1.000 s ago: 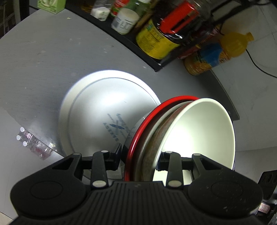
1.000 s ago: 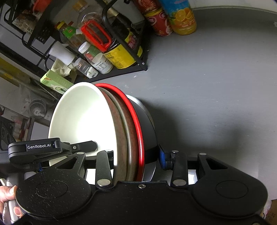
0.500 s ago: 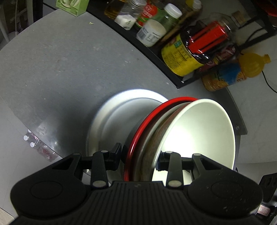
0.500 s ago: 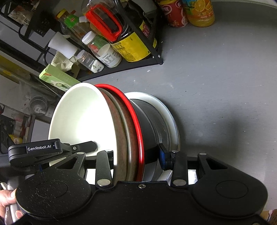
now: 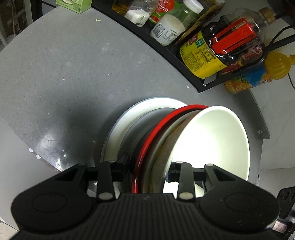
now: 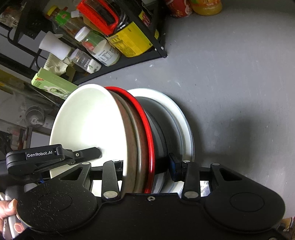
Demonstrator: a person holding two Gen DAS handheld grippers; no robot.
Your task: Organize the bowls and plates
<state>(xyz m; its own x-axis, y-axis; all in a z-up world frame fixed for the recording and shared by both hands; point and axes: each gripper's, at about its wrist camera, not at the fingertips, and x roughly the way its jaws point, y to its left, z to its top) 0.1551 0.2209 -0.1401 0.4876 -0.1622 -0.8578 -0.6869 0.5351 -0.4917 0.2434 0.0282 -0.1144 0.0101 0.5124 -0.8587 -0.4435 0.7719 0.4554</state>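
A nested stack of bowls, a white bowl inside a brown bowl inside a red-rimmed black bowl, is held from both sides. My left gripper is shut on one side of the stack's rims. My right gripper is shut on the other side of the stack. The stack's base is close over a white plate on the grey table; the plate also shows in the right wrist view. Contact between base and plate is hidden.
A black rack with bottles and jars runs along the table's back. An orange juice bottle and a red can stand beside it. A green box lies at the rack's end. The table edge is near the left.
Both grippers have carried the bowl stack down toward the white plate. The plate now appears smaller and mostly covered behind the stack.
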